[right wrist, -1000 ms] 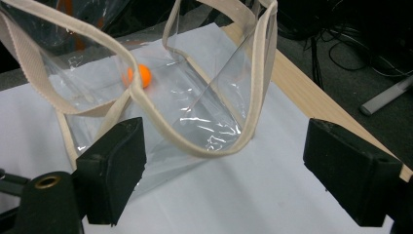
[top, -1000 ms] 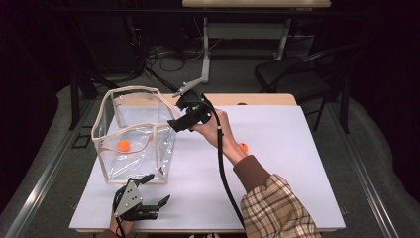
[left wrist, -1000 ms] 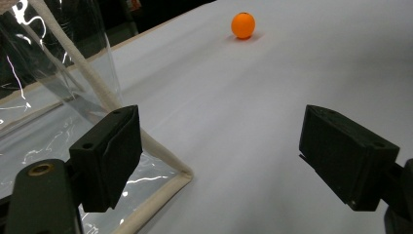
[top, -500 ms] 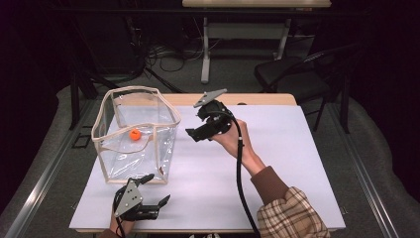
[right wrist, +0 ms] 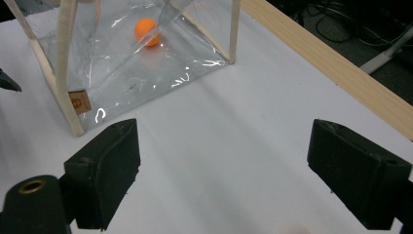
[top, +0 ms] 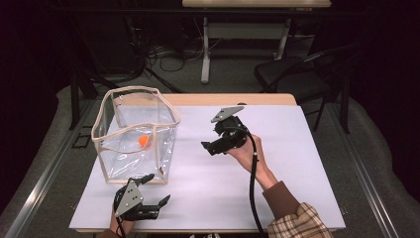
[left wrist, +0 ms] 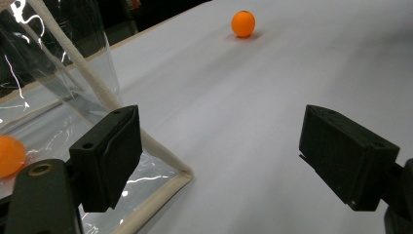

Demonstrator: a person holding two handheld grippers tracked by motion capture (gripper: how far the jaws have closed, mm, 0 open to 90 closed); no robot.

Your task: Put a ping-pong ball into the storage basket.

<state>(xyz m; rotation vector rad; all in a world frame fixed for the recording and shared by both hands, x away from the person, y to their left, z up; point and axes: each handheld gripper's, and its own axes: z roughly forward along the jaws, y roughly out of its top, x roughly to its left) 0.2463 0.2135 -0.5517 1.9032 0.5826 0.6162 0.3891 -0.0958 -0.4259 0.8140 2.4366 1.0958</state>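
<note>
A: Any writing on that clear plastic bag [top: 134,130]?

B: One small tan tag [right wrist: 80,102] low on a cream-trimmed edge, with a reddish mark too small to read.

A: And the balls?

B: One orange ball [right wrist: 147,31] lies inside the bag on its floor. A second orange ball [left wrist: 243,23] sits on the bare white table [top: 297,148], well apart from the bag. Both are plain, round and matte.

A: The grippers?

B: The left gripper [top: 151,190] rests by the bag's near corner, jaws wide apart with nothing between them. The right gripper [top: 207,147] hangs over mid-table pointing toward the bag; its jaws have just been opening and are empty
</note>
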